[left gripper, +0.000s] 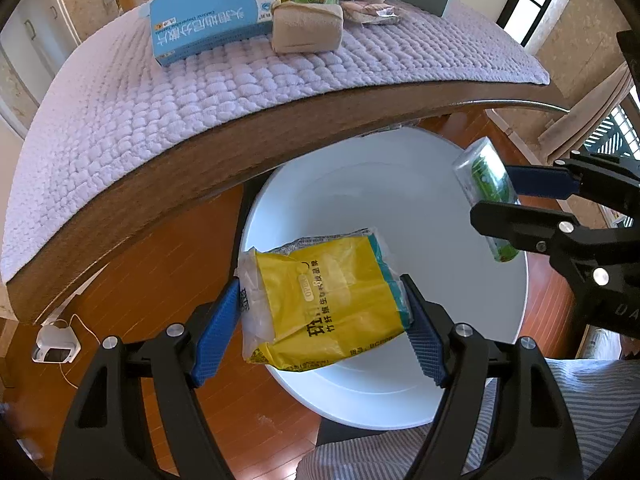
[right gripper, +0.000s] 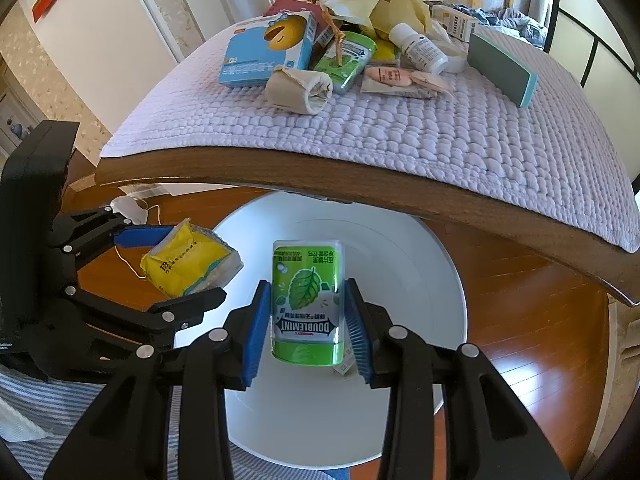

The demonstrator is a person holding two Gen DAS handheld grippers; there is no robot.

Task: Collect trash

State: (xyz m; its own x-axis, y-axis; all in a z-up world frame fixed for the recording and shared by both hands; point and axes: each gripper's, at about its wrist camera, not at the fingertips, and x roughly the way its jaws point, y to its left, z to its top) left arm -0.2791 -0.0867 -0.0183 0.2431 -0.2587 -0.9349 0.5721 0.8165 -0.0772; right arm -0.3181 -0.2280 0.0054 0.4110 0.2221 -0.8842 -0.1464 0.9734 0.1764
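My left gripper is shut on a yellow tissue pack, squeezed between its blue pads over the near rim of a white bin on the floor. In the right wrist view the same yellow tissue pack hangs at the left of the bin, held by the left gripper. My right gripper is shut on a green Doublemint mint bottle, held over the bin's inside. From the left wrist view that mint bottle shows at the right in the right gripper.
A wooden table with a lilac quilted mat overhangs the bin. On it lie a blue box, a beige roll, another green mint pack, a white bottle, wrappers and a teal box. A white charger lies on the wood floor.
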